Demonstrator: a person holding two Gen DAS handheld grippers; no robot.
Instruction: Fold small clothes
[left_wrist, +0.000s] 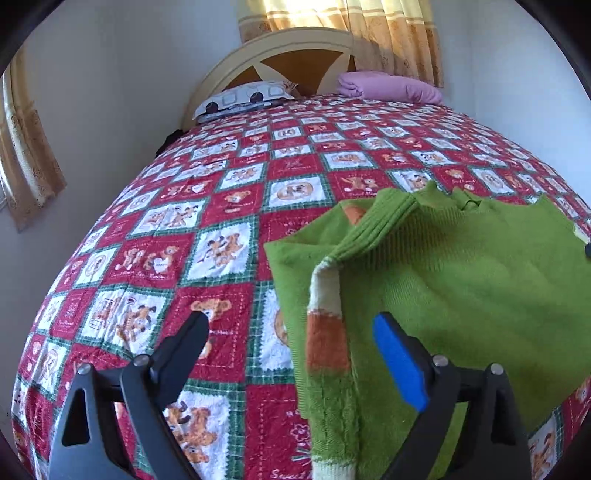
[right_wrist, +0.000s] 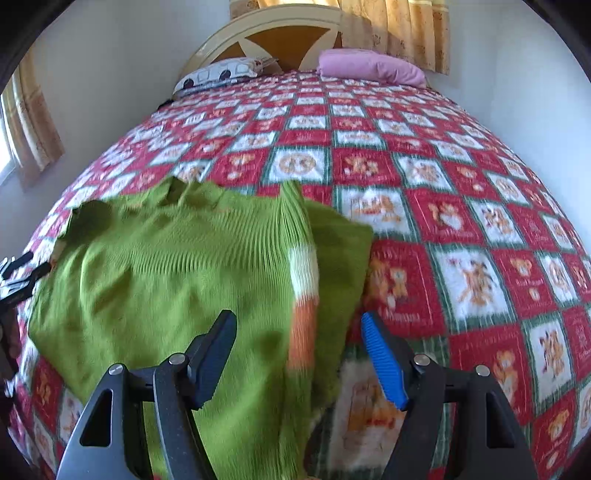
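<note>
Gaping wide and empty, both tools, left tool (left_wrist: 291, 332) and right tool (right_wrist: 299, 328), straddle the green sweater (left_wrist: 461, 277); quilt lettering unreadable.

Green sweater (left_wrist: 461, 280): knit cloth, ribbed at neck & along sleeve, fuzzy matt nap; sleeve (left_wrist: 328, 332) w/ orange & white bands, same fluffy knit; bedspread (left_wrist: 221, 206): quilted cloth, matt, puckered along stitch lines, printed w/ bears; left gripper (left_wrist: 291, 350) & right gripper (right_wrist: 299, 354): matt black plastic w/ fine grainy texture, small shiny metal pins at pivots; one pad on each blue, ridged on the right gripper, rubbery-looking; headboard (left_wrist: 280, 55): painted cream frame, smooth, semi-gloss, w/ brown panels; curtain (left_wrist: 369, 33): thin woven cloth, light coming through; pink pillow (left_wrist: 391, 88): smooth matt cloth.
</note>
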